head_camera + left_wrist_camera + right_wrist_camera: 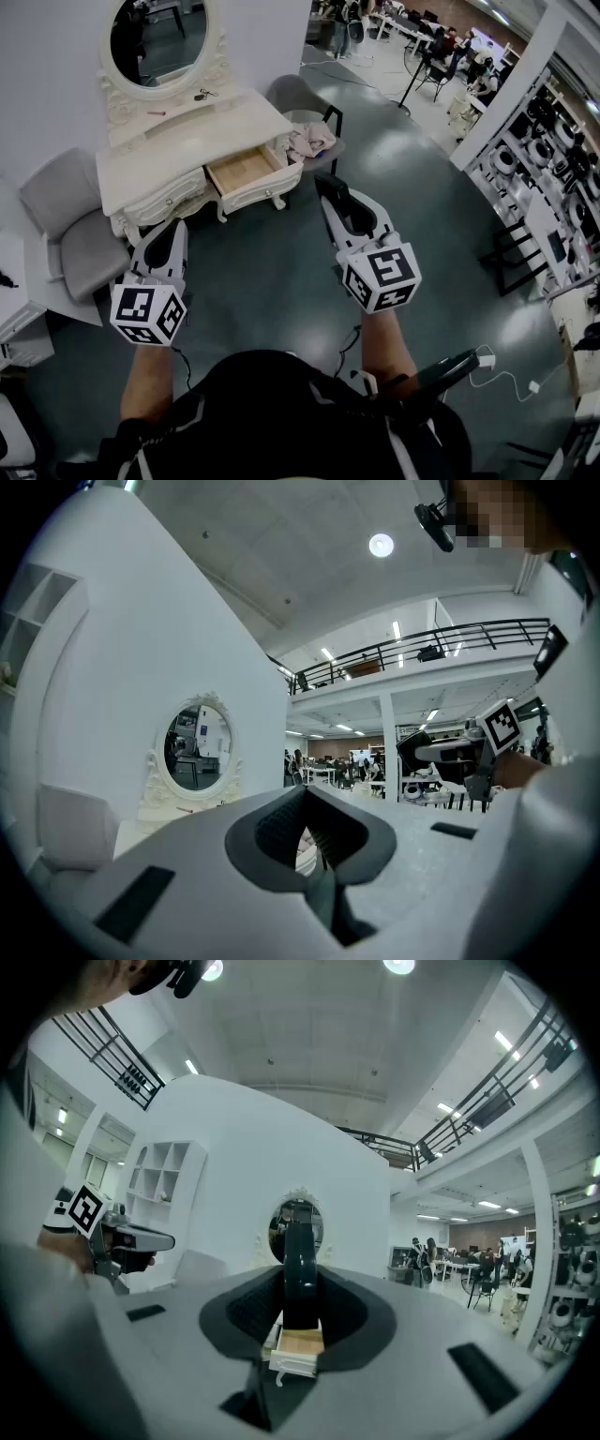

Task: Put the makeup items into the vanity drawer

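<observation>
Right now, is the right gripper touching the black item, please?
Touching. The right gripper view shows the black item standing upright, clamped on both sides between the pads of the right gripper.

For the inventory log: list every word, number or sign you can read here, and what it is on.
No readable text anywhere.
Left cube, right cube: black-and-white square patterns, no letters.
Shelf goods on the right: too small to read.
Black makeup item: no print shows.
</observation>
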Demonstrator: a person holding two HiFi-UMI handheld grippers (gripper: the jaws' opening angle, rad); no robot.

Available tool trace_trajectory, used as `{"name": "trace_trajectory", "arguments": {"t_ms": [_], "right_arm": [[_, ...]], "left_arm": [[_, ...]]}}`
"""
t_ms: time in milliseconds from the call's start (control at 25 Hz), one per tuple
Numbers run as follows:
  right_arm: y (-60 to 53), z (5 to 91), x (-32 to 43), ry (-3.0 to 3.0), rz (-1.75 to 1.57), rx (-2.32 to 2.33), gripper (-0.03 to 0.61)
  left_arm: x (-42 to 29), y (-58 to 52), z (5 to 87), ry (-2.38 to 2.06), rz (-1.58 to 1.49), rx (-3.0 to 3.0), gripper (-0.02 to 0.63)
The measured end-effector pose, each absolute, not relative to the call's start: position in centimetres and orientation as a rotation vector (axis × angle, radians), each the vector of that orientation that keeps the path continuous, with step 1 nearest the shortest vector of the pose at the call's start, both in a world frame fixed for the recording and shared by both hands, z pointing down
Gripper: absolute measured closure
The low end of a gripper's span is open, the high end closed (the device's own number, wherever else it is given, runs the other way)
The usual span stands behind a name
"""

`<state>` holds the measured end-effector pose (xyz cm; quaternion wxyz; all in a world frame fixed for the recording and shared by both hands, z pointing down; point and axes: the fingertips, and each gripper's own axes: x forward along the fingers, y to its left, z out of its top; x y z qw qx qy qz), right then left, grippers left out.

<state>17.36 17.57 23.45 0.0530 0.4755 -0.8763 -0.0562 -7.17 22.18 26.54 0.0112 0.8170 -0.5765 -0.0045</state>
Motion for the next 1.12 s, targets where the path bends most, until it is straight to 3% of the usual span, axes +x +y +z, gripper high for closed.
{"name": "trace_trajectory", "arguments": {"t_ms": [1120], "right_arm": [[17.8,23.1,15.0,-2.657,-0.168,1.474,0.476]], "left_arm": [[-10.5,22.4,26.8,-1.819,-0.030,2.539,0.609]]}}
